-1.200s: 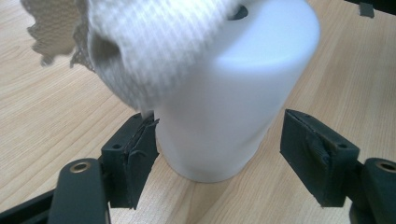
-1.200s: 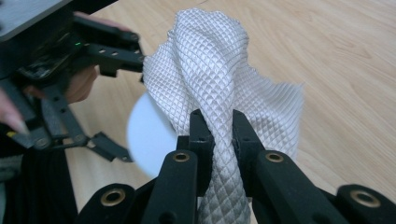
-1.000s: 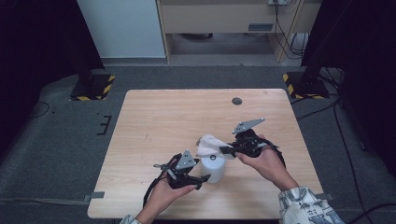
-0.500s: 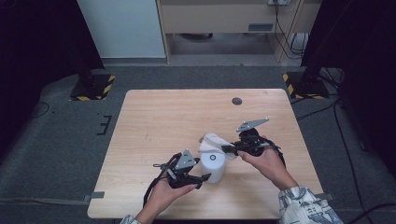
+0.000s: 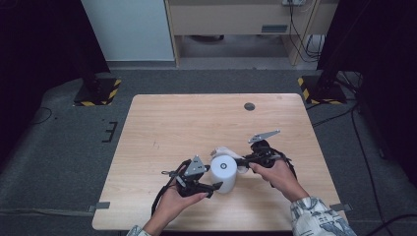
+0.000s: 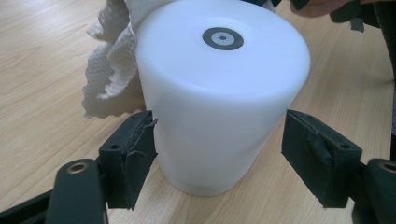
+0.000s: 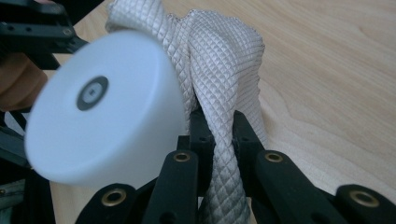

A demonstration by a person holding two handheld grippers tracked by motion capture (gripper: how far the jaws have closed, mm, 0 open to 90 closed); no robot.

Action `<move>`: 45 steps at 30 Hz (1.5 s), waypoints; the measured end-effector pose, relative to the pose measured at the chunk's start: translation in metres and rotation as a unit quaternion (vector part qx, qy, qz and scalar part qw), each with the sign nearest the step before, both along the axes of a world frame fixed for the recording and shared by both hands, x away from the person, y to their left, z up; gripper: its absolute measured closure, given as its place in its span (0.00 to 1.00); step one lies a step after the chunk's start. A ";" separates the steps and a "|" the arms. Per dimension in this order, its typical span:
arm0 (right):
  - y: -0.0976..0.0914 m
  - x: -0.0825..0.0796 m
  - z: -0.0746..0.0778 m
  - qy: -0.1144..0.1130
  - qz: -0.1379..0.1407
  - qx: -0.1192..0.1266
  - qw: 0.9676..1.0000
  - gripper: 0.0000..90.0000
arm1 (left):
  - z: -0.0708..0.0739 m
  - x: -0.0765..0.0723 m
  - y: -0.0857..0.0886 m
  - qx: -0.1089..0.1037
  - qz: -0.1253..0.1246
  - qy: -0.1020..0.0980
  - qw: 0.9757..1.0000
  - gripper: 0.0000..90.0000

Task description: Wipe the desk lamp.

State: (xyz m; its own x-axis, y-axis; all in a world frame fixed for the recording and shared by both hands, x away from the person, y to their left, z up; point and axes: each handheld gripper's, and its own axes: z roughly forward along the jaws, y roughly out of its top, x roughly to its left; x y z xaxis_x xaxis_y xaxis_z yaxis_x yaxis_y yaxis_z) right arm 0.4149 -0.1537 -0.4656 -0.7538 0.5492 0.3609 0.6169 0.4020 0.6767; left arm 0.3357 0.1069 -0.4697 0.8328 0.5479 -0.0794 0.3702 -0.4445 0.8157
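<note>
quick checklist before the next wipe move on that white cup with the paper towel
1. Right gripper clamped on paper towel: ok.
2. Towel against the white cup: ok, it lies on the far side.
3. Cup standing upside down on the table: ok.
4. Left gripper steadying the cup: not ok, the right pad stands clear of the wall; jaws have just been opening.
5. Left pad touching the cup: cannot tell.
</note>
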 end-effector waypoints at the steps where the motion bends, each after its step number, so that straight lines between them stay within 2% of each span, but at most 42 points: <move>1: 0.000 0.000 -0.005 0.004 0.001 -0.002 1.000 0.92 | 0.000 0.000 0.000 0.000 0.000 0.000 1.000 0.28; 6: 0.000 -0.001 -0.007 0.004 0.001 -0.002 1.000 0.92 | 0.000 0.000 0.000 0.000 0.001 0.002 1.000 0.28; 8: 0.000 -0.002 -0.001 0.000 0.003 0.003 1.000 0.92 | 0.000 0.000 0.000 0.000 0.002 0.002 1.000 0.27; 10: -0.002 -0.003 0.011 -0.009 0.006 0.020 1.000 0.92 | 0.000 -0.001 0.000 0.000 0.002 0.002 1.000 0.27; 12: -0.003 -0.003 0.017 -0.014 0.010 0.022 1.000 0.92 | 0.000 -0.001 0.000 0.001 0.002 0.002 1.000 0.27; 16: -0.002 -0.001 0.016 -0.013 0.013 0.017 1.000 0.92 | 0.001 0.000 0.000 0.002 0.000 0.001 1.000 0.27; 20: 0.003 0.002 0.000 0.003 0.010 -0.001 1.000 0.92 | 0.001 0.000 0.000 0.000 0.001 0.003 1.000 0.27; 24: 0.005 0.003 -0.006 0.007 0.010 -0.012 1.000 0.92 | 0.001 0.000 0.000 0.000 0.001 0.001 1.000 0.27; 26: 0.005 0.003 -0.006 0.009 0.009 -0.014 1.000 0.92 | 0.002 -0.001 0.000 0.000 0.001 0.001 1.000 0.26; 27: 0.005 0.003 -0.004 0.003 0.010 -0.015 1.000 0.92 | 0.002 -0.001 0.001 -0.001 0.001 0.000 1.000 0.27; 31: 0.003 0.000 0.002 -0.002 0.010 -0.006 1.000 0.92 | 0.003 -0.001 0.002 -0.004 0.001 -0.003 1.000 0.27; 37: -0.001 -0.002 0.006 -0.007 0.008 -0.012 1.000 0.92 | 0.016 0.001 0.003 -0.013 -0.006 -0.012 1.000 0.26; 39: 0.000 -0.002 0.006 -0.008 0.007 -0.014 1.000 0.92 | 0.021 0.003 0.002 -0.010 -0.011 -0.016 1.000 0.25; 42: 0.002 -0.003 0.006 -0.008 0.007 -0.013 1.000 0.92 | 0.025 0.007 -0.001 -0.007 -0.018 -0.009 1.000 0.23; 45: 0.004 -0.002 0.006 -0.009 0.006 -0.016 1.000 0.92 | 0.027 0.011 -0.005 0.006 -0.028 -0.015 0.999 0.19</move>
State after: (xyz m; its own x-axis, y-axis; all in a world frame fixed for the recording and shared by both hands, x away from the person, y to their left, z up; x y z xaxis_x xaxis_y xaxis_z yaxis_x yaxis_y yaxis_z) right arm 0.4125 -0.1493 -0.4595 -0.7667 0.5511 0.3292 0.5994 0.4309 0.6746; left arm 0.3466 0.1017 -0.4423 0.8638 0.5016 -0.0477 0.3204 -0.4737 0.8204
